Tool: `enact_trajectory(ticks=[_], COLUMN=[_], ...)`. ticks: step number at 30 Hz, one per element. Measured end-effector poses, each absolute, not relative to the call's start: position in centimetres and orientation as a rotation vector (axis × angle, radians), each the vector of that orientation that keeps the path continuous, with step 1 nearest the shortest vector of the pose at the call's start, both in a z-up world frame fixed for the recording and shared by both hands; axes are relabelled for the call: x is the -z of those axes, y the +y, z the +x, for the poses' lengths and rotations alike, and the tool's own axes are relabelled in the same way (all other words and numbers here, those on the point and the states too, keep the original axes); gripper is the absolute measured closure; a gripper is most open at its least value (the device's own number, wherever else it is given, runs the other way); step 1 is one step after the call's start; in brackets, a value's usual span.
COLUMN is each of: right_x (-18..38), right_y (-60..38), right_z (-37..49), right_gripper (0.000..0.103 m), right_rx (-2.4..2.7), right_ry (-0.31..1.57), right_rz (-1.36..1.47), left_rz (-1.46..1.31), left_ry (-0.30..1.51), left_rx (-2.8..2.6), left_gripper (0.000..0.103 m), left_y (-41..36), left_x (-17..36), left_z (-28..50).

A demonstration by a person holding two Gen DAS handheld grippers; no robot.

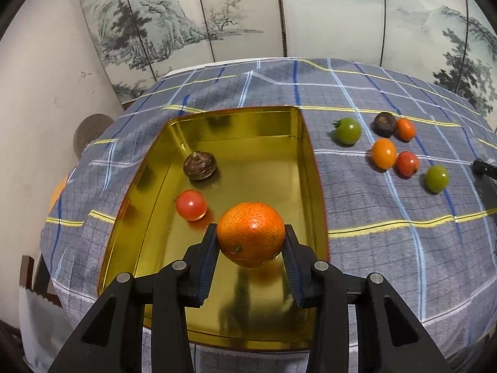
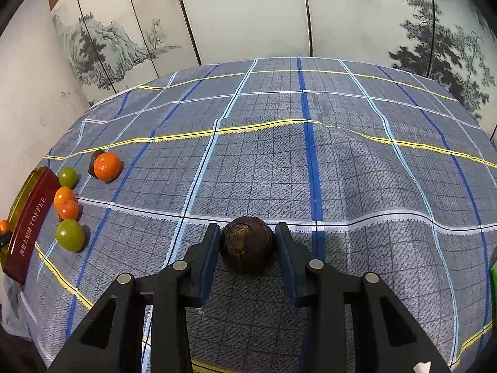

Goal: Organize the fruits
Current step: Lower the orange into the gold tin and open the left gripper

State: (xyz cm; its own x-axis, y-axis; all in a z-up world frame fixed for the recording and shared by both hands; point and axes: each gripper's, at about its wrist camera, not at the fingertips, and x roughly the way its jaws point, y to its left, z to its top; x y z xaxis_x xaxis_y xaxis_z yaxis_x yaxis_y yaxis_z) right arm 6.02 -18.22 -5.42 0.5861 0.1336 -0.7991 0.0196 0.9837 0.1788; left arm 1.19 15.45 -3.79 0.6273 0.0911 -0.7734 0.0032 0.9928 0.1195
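Note:
My left gripper (image 1: 251, 242) is shut on an orange mandarin (image 1: 250, 233), held just above the near part of a gold tin (image 1: 236, 127). Inside the tin lie a brown round fruit (image 1: 198, 165) and a red tomato (image 1: 191, 204). My right gripper (image 2: 247, 247) is shut on a dark brown round fruit (image 2: 247, 244), low over the checked tablecloth (image 2: 341, 171). To the tin's right several fruits sit on the cloth: a green tomato (image 1: 348, 130), a dark brown fruit (image 1: 384, 123), an orange fruit (image 1: 384, 153), a red tomato (image 1: 407, 163) and a second green one (image 1: 436, 178).
In the right wrist view the tin's dark red side, lettered TOFFEE (image 2: 28, 227), stands at the far left with the loose fruits beside it, among them a mandarin (image 2: 107, 166). A painted folding screen (image 1: 192, 18) backs the table. A green object (image 2: 493, 286) shows at the right edge.

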Motion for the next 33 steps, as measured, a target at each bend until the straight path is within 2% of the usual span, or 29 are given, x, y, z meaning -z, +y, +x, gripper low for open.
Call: enact_trajectory(ticks=[33], right_x=[5.4], right_y=[-18.0], right_z=[6.0], right_gripper=[0.069], right_rx=[-0.063], right_ry=[0.944], right_rz=[0.167], left_rz=[0.027], left_ry=[0.907], left_rx=[-0.051], left_gripper=[0.062], left_y=[17.7], left_x=[5.5], left_z=[2.9])
